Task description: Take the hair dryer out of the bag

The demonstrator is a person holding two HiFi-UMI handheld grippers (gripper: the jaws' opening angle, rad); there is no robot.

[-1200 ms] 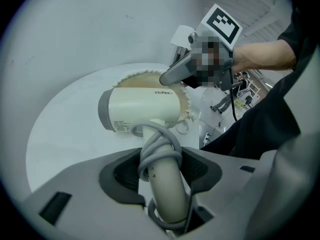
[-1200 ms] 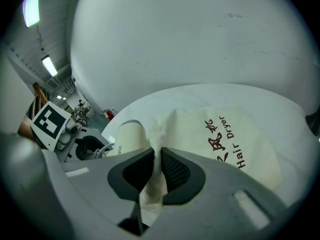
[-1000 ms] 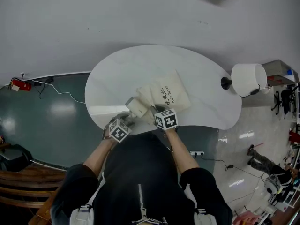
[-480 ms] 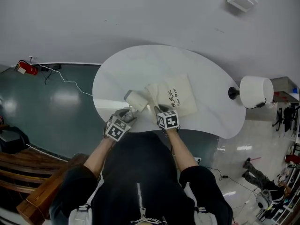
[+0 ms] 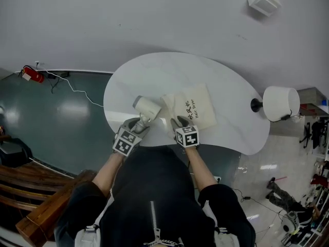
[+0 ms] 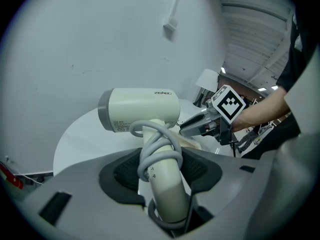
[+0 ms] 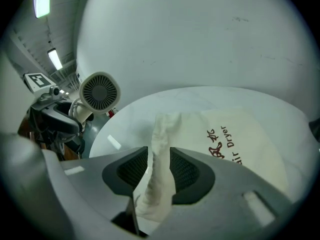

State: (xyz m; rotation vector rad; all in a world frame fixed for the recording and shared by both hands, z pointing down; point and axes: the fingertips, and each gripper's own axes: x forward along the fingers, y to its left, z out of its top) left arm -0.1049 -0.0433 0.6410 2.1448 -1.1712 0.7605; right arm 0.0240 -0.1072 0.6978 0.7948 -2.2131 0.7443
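My left gripper (image 5: 140, 123) is shut on the handle of the cream hair dryer (image 5: 148, 107), which it holds off the white table (image 5: 169, 71), left of the bag. In the left gripper view the dryer (image 6: 140, 116) stands upright between the jaws, its grey cord (image 6: 156, 149) coiled round the handle. The cream cloth bag (image 5: 193, 107) with printed lettering lies flat on the table. My right gripper (image 5: 180, 121) is at the bag's near left corner. Its jaws have just been opening, and the bag's bunched edge (image 7: 160, 149) still hangs loosely between them.
A white lamp shade (image 5: 277, 103) stands off the table's right end. A red fire extinguisher (image 5: 31, 74) and a white cable lie on the floor at the left. Wooden furniture (image 5: 31, 210) is at the lower left. The table's front edge runs just under both grippers.
The hair dryer has slid out of the bag's mouth, moving left and up with my left gripper. The bag now lies flatter. My right gripper has stayed at the bag's corner.
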